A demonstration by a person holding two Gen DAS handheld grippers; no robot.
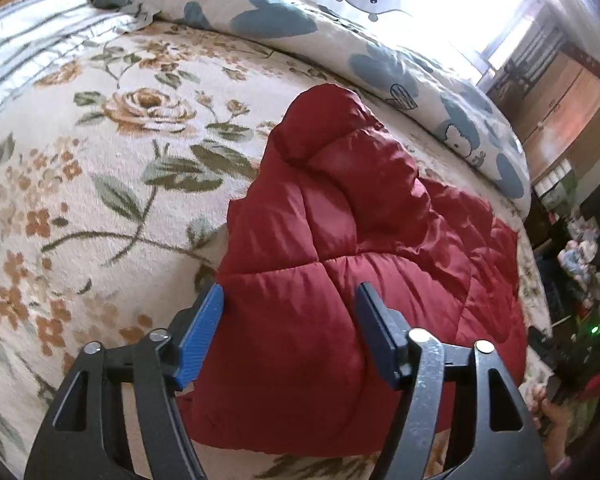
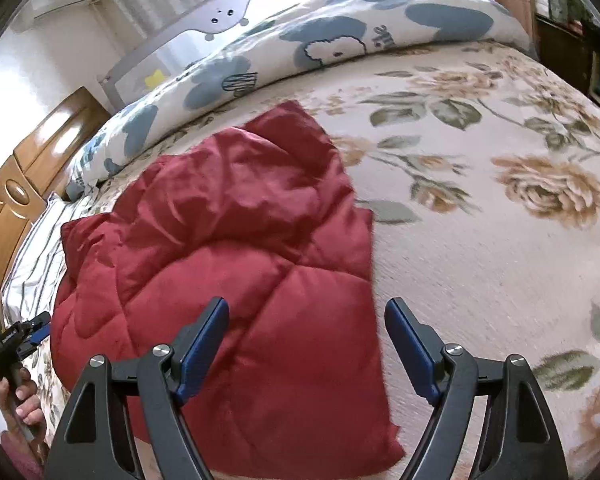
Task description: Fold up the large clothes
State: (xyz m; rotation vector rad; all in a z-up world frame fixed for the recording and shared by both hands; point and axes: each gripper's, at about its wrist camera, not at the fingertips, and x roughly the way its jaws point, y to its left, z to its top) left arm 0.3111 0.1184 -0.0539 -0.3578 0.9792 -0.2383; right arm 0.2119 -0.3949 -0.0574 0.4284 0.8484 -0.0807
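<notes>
a dark red quilted jacket point(image 1: 340, 248) lies folded into a puffy bundle on a bed covered by a cream blanket printed with roses point(image 1: 100, 160). the bundle sits near the blanket's near edge, well short of a rolled white duvet with blue blotches point(image 1: 380, 52) that runs along the far side of the bed.

the left gripper point(image 1: 290, 308) hovers over the jacket's near part with its blue-padded jaws spread apart – red fabric shows in the gap between them, but the pads do not press on it. its left pad is at the jacket's left edge.

the right gripper point(image 2: 306, 320) is also spread wide and holds nothing; between its jaws show the jacket's right edge and bare blanket.

in the right wrist view, a person's hand point(image 2: 24, 396) at the far left grasps the handle of the other gripper, beside the jacket – a wooden headboard point(image 2: 24, 168) and striped bedding point(image 2: 40, 264) lie beyond.
</notes>
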